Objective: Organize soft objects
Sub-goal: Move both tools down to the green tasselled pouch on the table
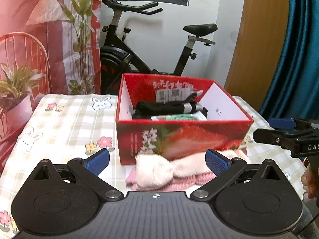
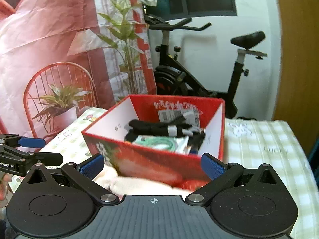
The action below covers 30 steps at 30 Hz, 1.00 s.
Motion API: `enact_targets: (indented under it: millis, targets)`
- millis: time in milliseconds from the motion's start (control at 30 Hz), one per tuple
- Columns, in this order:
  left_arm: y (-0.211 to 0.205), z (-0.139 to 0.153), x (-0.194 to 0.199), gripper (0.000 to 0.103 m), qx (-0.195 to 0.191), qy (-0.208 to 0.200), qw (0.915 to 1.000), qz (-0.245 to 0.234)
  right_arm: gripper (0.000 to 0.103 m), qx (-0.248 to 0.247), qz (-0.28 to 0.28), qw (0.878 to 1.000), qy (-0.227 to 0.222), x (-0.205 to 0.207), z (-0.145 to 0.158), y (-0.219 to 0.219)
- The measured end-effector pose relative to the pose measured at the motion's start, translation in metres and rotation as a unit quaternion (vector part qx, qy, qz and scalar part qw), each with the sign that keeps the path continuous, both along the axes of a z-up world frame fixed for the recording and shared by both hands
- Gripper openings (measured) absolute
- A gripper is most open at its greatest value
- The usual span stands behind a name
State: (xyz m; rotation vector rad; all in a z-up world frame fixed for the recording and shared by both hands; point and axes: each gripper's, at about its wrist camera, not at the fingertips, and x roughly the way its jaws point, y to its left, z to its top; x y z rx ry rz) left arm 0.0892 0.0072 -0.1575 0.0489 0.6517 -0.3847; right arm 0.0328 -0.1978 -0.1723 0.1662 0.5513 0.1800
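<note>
Left gripper (image 1: 157, 160): jaws wide, empty | right gripper (image 2: 152, 166): jaws wide, empty | cream cloth (image 1: 159, 171) between left jaws, against box (image 1: 179, 137) | risk: closing shallow pinches one layer, dragging pink cloth (image 1: 179, 184) underneath.

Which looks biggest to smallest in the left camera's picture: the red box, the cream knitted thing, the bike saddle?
1. Red strawberry box.
2. Cream knitted piece, though it lies nearer the camera and a gripper pad hides part of it.
3. Exercise bike saddle, far back, so its true size is unsure.
</note>
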Motion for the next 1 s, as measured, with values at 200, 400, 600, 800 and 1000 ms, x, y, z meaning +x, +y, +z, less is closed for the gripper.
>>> enact_targets:
  millis: [200, 400, 600, 800, 1000]
  targets:
    - [-0.001, -0.019, -0.011, 0.103, -0.008, 0.018, 0.9998, 0.000, 0.103, -0.010, -0.015, 1.000, 0.014, -0.025, -0.029, -0.002]
    - [-0.002, -0.043, -0.018, 0.103, -0.014, 0.052, 0.9986, -0.002, 0.102, -0.020, -0.026, 0.999, 0.038, -0.039, -0.057, 0.000]
    - [-0.002, -0.059, -0.018, 0.102, -0.018, 0.073, 0.9971, -0.009, 0.094, -0.033, -0.023, 0.998, 0.055, -0.048, -0.074, 0.007]
    - [-0.007, -0.069, -0.020, 0.096, -0.023, 0.086, 0.9957, -0.026, 0.075, -0.035, 0.015, 0.996, 0.086, -0.051, -0.084, 0.017]
    - [-0.005, -0.074, -0.020, 0.093, -0.028, 0.093, 0.9950, -0.025, 0.072, -0.035, 0.056, 0.992, 0.103, -0.058, -0.088, 0.033]
